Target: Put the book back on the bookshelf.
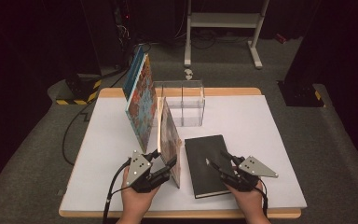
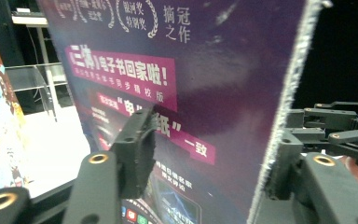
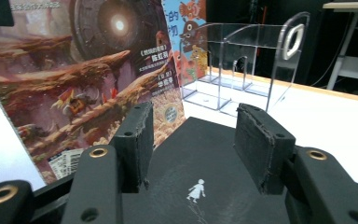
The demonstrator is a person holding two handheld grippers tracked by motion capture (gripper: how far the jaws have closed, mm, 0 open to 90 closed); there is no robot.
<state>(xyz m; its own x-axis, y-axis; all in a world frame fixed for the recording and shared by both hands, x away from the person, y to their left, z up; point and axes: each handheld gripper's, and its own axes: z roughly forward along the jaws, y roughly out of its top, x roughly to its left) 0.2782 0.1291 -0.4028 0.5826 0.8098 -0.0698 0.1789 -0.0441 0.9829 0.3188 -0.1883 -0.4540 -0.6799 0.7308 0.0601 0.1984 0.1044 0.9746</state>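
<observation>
Straddling the upright book, my left gripper seems to pinch its cover, though contact is unclear; the purple back faces its camera. Right gripper, spread, hovers over the flat black book on the white table, acrylic rack beyond.

a dim lab: grey carpet, floor cables, metal stand.

Dim surroundings, close-ups perhaps blurred
</observation>
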